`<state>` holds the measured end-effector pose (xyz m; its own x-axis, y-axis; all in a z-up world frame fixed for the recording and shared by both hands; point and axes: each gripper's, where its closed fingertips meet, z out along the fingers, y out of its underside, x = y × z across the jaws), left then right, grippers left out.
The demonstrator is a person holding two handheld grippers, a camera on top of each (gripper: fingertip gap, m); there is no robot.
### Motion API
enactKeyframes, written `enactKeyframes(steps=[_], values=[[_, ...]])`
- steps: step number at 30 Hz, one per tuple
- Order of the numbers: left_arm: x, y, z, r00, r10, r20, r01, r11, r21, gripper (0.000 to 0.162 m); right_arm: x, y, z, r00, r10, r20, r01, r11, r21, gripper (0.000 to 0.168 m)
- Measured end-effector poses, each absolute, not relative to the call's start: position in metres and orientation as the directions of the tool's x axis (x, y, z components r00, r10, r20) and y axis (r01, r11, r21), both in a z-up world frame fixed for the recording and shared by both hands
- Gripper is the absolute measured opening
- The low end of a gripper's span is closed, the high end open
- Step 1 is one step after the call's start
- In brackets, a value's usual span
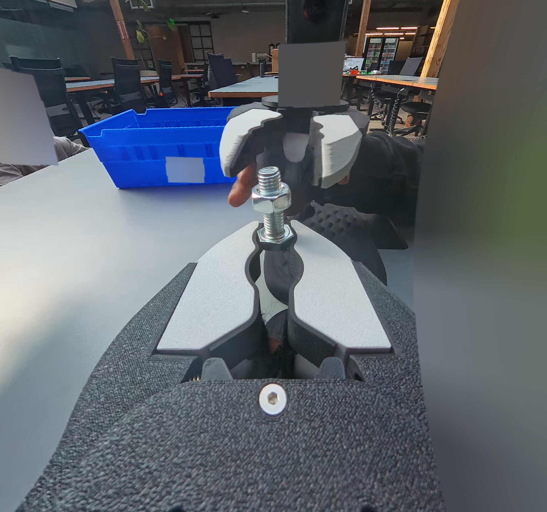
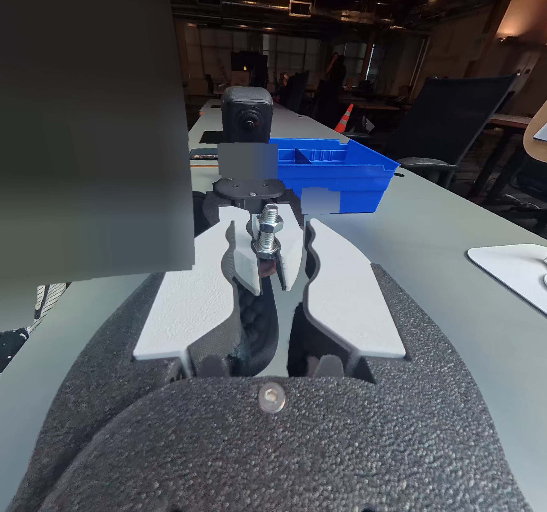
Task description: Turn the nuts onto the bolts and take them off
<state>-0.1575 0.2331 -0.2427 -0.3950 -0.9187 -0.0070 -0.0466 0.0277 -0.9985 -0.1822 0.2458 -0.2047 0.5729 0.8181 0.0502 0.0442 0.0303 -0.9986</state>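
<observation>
My left gripper (image 1: 275,235) clamps the bolt's (image 1: 270,201) hex head, holding it upright so it cannot spin. The hex nut (image 1: 270,198) sits mid-thread. At twelve o'clock, my right gripper (image 1: 291,154) hangs spread, not touching it.

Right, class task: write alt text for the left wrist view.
The left hand-held gripper clamps the hexagonal head of an upright silver threaded steel bolt carrying a silver hex nut. The right hand-held gripper faces it, open, beyond a grey table with a blue plastic bin.
</observation>
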Motion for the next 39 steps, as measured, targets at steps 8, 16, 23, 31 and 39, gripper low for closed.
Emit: enactKeyframes(steps=[8,16,23,31,39], values=[[-0.158,0.233,-0.243,-0.397,-0.918,-0.007,-0.047,0.028,-0.998,0.014,-0.217,0.256,-0.212,0.472,0.88,0.051,0.071,0.02,-0.997,0.065],[-0.158,0.233,-0.243,-0.397,-0.918,-0.007,-0.048,0.028,-0.998,0.014,-0.218,0.251,-0.213,0.467,0.882,0.067,0.08,0.033,-0.996,0.047],[-0.158,0.234,-0.242,-0.395,-0.919,-0.006,-0.044,0.025,-0.999,0.014,-0.201,0.248,-0.213,0.528,0.847,0.059,0.065,0.029,-0.997,0.037],[-0.158,0.233,-0.243,-0.395,-0.919,-0.012,-0.047,0.033,-0.998,0.014,-0.186,0.246,-0.212,0.586,0.808,0.061,0.063,0.029,-0.998,0.013],[-0.158,0.233,-0.243,-0.394,-0.919,-0.009,-0.047,0.03,-0.998,0.014,-0.181,0.242,-0.208,0.582,0.811,0.065,0.06,0.036,-0.998,0.023]])
